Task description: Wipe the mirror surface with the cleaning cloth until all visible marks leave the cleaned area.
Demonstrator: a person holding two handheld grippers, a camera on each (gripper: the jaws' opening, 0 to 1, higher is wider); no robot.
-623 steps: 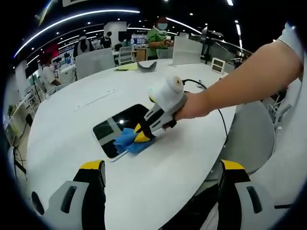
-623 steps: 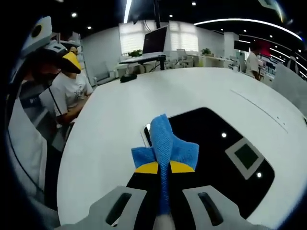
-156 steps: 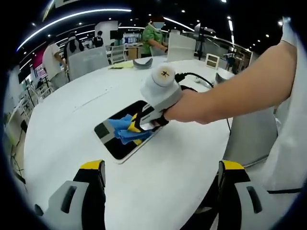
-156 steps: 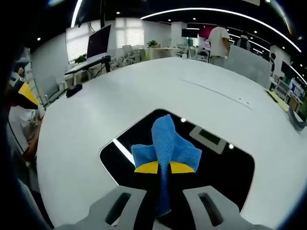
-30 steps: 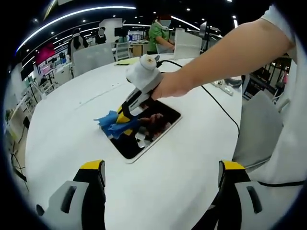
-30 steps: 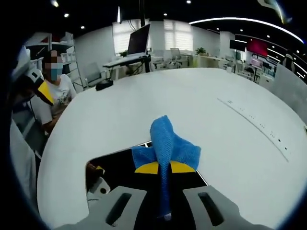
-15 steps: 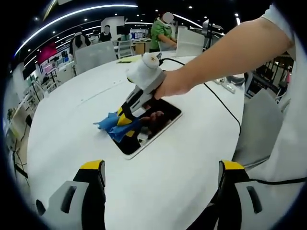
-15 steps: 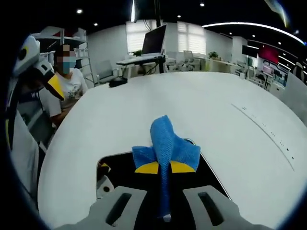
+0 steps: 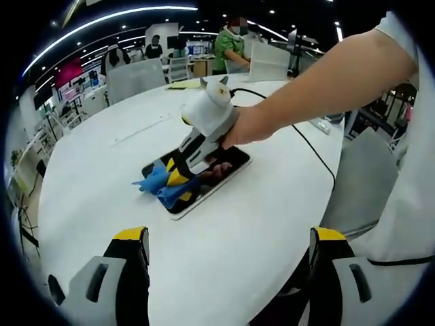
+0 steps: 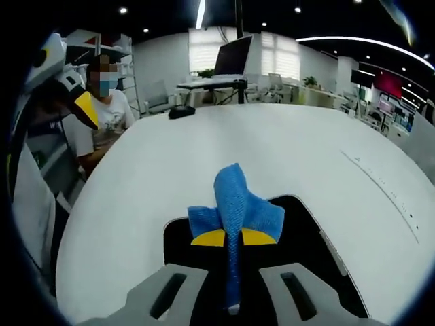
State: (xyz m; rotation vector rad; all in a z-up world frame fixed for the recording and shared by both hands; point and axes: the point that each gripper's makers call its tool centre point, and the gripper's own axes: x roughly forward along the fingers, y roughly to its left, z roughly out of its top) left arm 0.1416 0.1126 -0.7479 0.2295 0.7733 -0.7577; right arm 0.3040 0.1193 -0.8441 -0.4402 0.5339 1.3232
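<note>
In the left gripper view the left gripper point(image 9: 224, 255) is held above the near edge of the round white table point(image 9: 231, 224), its yellow-tipped jaws wide apart with nothing between them. Farther in, the right gripper point(image 9: 178, 178) is seen in a person's hand point(image 9: 246, 124), its jaws clamped together on the blue woven cleaning cloth point(image 9: 162, 186). The cloth is pressed on the near-left corner of the dark rectangular mirror with a pale rim point(image 9: 204, 174), which lies flat on the table. Compared with half a second ago, the mirror is seen more end-on and narrower in this view, and the cloth is still at its left end. A black cable point(image 9: 306, 144) is trailed across the table behind the hand. People are seen standing far back.

In the right gripper view the cloth point(image 10: 234, 204) is gripped between the yellow pads point(image 10: 211, 238), over the mirror point(image 10: 309, 234). More mirror surface is now visible ahead of and right of the cloth than a second ago. The left gripper point(image 10: 64, 81) is seen at the left edge.
</note>
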